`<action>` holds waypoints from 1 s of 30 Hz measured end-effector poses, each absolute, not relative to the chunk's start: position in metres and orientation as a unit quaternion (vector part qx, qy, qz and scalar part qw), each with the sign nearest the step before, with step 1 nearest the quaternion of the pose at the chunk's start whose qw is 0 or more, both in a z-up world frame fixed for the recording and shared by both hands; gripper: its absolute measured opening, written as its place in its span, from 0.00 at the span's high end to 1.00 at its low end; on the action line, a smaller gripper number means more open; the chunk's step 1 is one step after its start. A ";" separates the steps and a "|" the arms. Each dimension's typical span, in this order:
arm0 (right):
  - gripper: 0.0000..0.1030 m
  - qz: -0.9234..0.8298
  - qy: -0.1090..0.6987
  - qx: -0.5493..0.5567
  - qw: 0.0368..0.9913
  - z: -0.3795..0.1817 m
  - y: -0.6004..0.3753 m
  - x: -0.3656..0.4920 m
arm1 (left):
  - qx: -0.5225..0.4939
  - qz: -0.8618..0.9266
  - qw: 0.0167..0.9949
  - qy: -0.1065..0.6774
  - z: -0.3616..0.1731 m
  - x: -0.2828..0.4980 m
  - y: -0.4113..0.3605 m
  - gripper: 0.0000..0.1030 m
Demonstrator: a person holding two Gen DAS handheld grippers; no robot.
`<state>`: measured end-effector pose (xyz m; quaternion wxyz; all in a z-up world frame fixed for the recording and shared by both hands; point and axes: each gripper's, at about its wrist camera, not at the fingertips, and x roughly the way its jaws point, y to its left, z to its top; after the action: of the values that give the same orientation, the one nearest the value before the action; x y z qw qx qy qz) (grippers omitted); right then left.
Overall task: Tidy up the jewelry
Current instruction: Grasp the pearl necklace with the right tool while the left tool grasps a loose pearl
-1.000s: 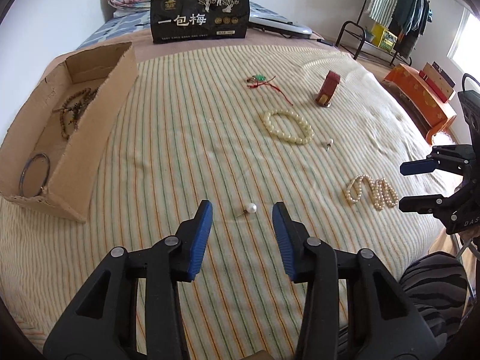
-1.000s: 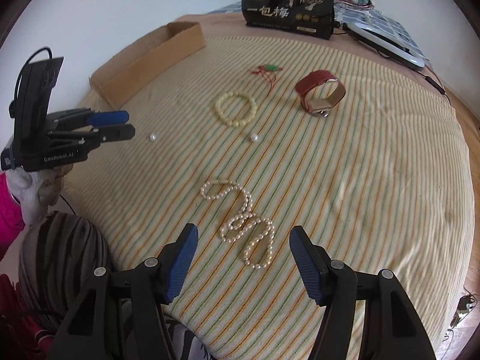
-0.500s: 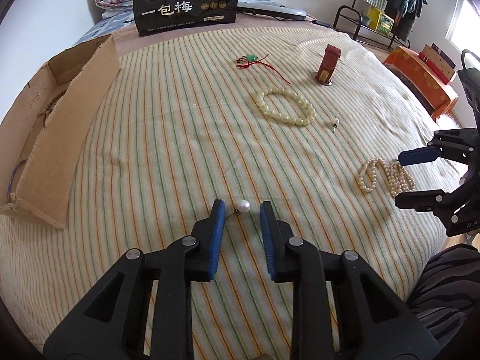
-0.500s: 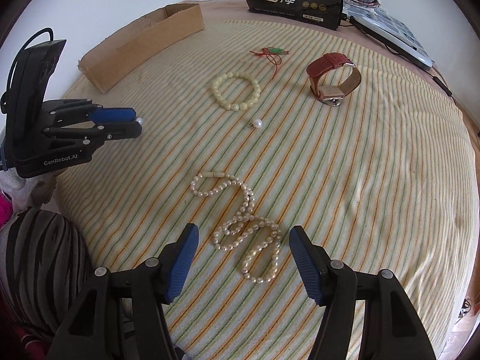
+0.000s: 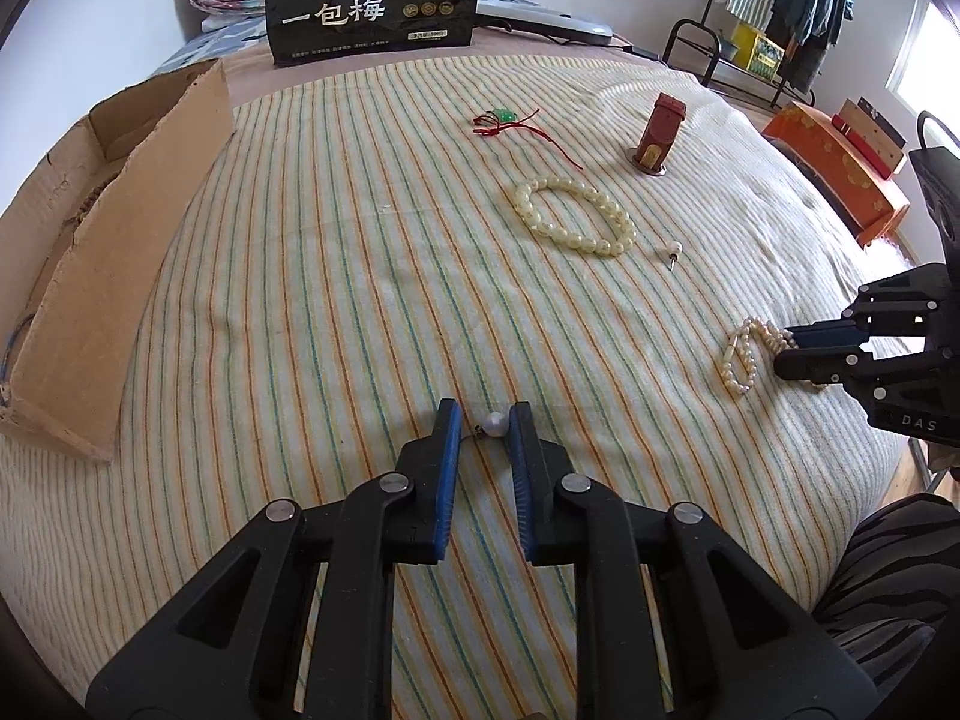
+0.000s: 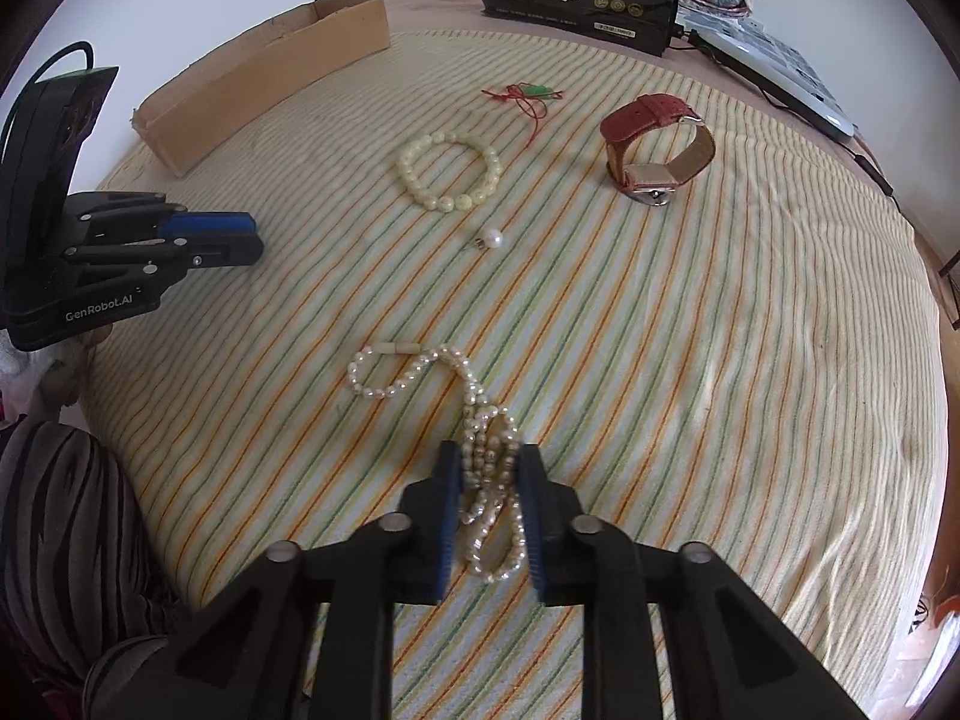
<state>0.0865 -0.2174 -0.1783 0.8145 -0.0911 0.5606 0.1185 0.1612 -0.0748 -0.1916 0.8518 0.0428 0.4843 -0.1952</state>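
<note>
My left gripper point(image 5: 485, 421) has closed around a small pearl earring point(image 5: 494, 423) on the striped bedspread; it also shows in the right wrist view point(image 6: 240, 237). My right gripper point(image 6: 489, 468) is shut on the bunched pearl necklace point(image 6: 480, 420), whose clasp end trails to the left; the necklace also shows in the left wrist view point(image 5: 741, 354). A cream bead bracelet point(image 5: 576, 216), a second pearl earring point(image 5: 673, 252), a red cord with a green charm point(image 5: 504, 120) and a red-strap watch point(image 6: 657, 147) lie farther back.
An open cardboard box point(image 5: 114, 252) stands at the left edge of the bed, with beads and a ring inside. A black snack bag point(image 5: 372, 3) stands at the back. A clothes rack point(image 5: 762, 12) and an orange box point(image 5: 840, 168) are beyond the right side.
Both grippers moved forward and down and narrowed: the left around the pearl earring, the right around the pearl necklace, which has bunched up between its fingers.
</note>
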 end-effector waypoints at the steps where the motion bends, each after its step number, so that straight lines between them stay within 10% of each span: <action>1: 0.95 0.120 0.560 -0.091 0.814 -0.177 -0.220 0.087 | 0.040 -0.195 0.852 0.485 -0.192 0.162 -0.074 0.85; 30: 0.95 0.097 0.464 -0.048 0.879 -0.083 -0.231 0.077 | -0.003 -0.174 0.890 0.422 -0.118 0.143 -0.040 0.86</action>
<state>0.0767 -0.2308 -0.0830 0.8790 -0.0483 0.4644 0.0967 0.1428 -0.0400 -0.1181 0.8899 -0.0032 0.4219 -0.1736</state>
